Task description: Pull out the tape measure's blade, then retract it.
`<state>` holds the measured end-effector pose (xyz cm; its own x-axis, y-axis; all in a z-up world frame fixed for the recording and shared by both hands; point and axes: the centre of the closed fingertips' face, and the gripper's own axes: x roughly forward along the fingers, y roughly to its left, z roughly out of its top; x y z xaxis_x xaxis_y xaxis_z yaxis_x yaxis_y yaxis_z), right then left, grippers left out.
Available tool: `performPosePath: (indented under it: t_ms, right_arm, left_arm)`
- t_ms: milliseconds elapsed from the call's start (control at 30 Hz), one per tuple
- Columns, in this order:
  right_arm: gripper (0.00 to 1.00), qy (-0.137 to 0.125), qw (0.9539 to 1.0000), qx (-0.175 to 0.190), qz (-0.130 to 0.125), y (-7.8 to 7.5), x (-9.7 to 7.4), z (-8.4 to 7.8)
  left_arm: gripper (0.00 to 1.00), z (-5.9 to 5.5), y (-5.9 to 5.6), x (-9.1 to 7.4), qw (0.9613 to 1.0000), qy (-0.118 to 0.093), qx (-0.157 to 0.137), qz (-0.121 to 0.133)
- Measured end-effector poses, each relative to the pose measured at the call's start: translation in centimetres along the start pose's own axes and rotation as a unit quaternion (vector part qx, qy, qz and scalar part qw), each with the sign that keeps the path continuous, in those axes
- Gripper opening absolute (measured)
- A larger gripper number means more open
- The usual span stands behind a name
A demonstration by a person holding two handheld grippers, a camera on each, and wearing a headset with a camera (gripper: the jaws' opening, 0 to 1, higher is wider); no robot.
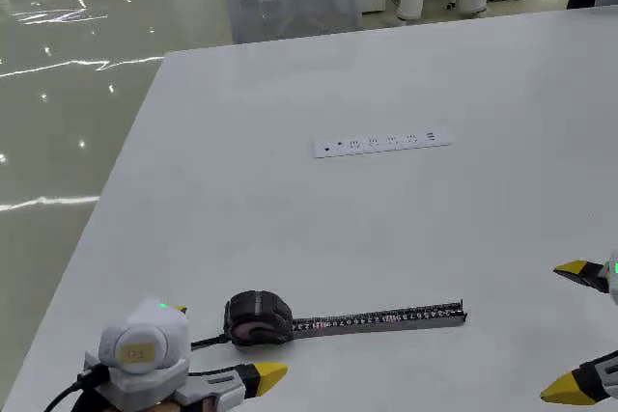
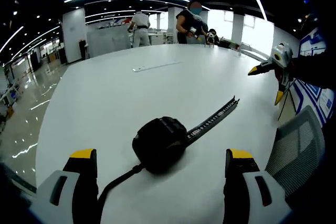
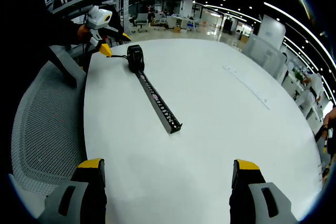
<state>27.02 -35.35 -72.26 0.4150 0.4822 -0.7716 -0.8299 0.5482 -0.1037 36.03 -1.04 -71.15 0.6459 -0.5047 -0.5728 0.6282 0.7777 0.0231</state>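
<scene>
One tape measure (image 1: 258,318), one white socket strip (image 1: 382,143) and one table (image 1: 386,229) are counted; two grippers are seen, the left gripper (image 1: 225,343) and the right gripper (image 1: 566,330).

right gripper (image 1: 563,330) cut off by head view's right edge | blade (image 1: 381,318) numerals too small to read

Left gripper (image 1: 223,343) and right gripper (image 1: 566,330): grey-white bodies, yellow-tipped jaws.
The left has a rounded white housing (image 1: 145,335) with a small green light (image 1: 162,307), a pale label (image 1: 138,353) and a black cable (image 1: 77,388) at its rear. Both have black inner jaw faces below the yellow ends. A dark sleeve (image 2: 315,72) covers the right arm.
</scene>
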Motion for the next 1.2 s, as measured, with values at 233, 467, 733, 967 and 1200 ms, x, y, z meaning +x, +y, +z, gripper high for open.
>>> performPosePath:
  t_ms: [233, 467, 733, 967, 1200]
  right_arm:
    - [0.99, -0.008, 0.9999, -0.004, 0.004, -1.4, 0.4, 1.3]
    - [0.99, 0.016, 0.9989, -0.036, 0.028, -2.0, 1.4, 2.1]
    - [0.99, 0.017, 0.9966, -0.07, 0.041, -3.1, 2.9, 3.6]
    - [0.98, 0.025, 0.9943, -0.087, 0.056, -3.6, 4.3, 4.2]
    - [0.94, 0.042, 0.9904, -0.106, 0.077, -3.6, 5.9, 4.2]
  left_arm:
    - [0.99, 1.1, -0.2, 0.6, 0.9993, -0.012, -0.031, 0.016]
    - [0.99, 0.5, 0.7, 1.1, 0.9966, -0.016, -0.069, 0.043]
    - [0.99, -0.1, 0.7, 1.7, 0.9936, -0.027, -0.091, 0.061]
    - [0.99, -0.2, 0.4, 2.8, 0.9914, -0.033, -0.104, 0.072]
    - [0.99, -0.1, -0.1, 3.7, 0.9894, -0.039, -0.11, 0.085]
